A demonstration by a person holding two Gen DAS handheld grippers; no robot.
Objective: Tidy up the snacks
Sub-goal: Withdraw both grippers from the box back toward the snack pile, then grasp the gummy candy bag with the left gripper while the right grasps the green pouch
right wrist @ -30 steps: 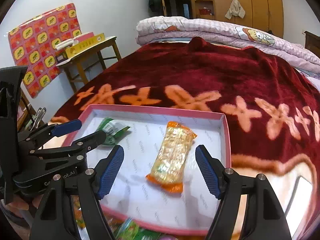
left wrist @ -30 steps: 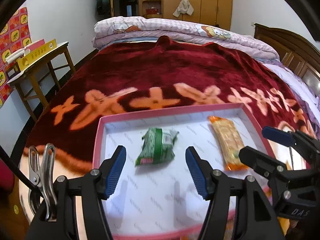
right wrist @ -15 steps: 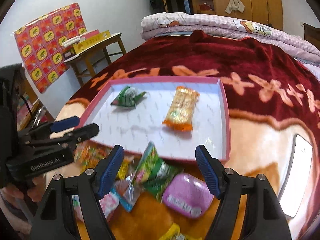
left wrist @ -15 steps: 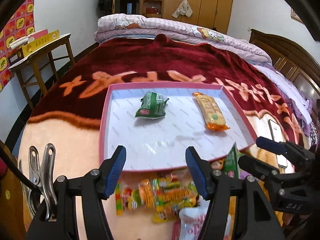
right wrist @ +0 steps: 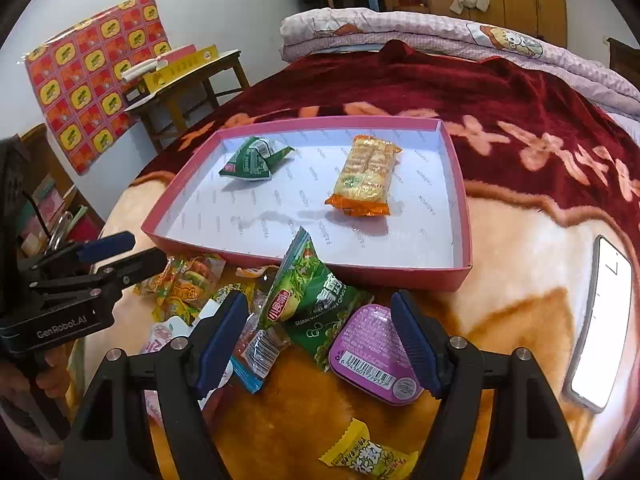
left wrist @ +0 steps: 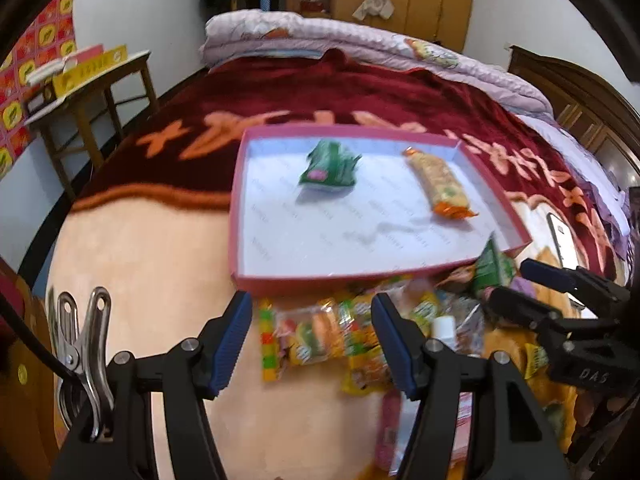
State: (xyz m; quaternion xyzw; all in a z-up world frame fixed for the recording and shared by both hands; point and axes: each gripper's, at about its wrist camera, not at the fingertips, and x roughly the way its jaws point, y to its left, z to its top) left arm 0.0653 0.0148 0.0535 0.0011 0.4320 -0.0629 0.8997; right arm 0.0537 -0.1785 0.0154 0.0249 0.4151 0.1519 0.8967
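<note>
A pink tray (left wrist: 238, 216) (right wrist: 459, 184) lies on the bed and holds a small green packet (left wrist: 329, 166) (right wrist: 253, 159) and an orange cracker pack (left wrist: 439, 184) (right wrist: 364, 176). In front of it lies a pile of loose snacks. My left gripper (left wrist: 312, 340) is open and empty above a yellow candy bag (left wrist: 320, 332). My right gripper (right wrist: 320, 338) is open and empty above a green pea bag (right wrist: 316, 300) and a purple tin (right wrist: 372, 354). Each gripper shows in the other's view: the right gripper (left wrist: 516, 284), the left gripper (right wrist: 124, 250).
A phone (right wrist: 600, 320) lies on the blanket right of the tray. A yellow candy (right wrist: 366, 458) lies near the front. A wooden side table (right wrist: 188, 80) with boxes stands left of the bed. Folded quilts (right wrist: 440, 36) lie at the far end.
Both grippers have drawn back from over the tray toward the bed's near end and now hang over the snack pile. Both stayed open and empty.
</note>
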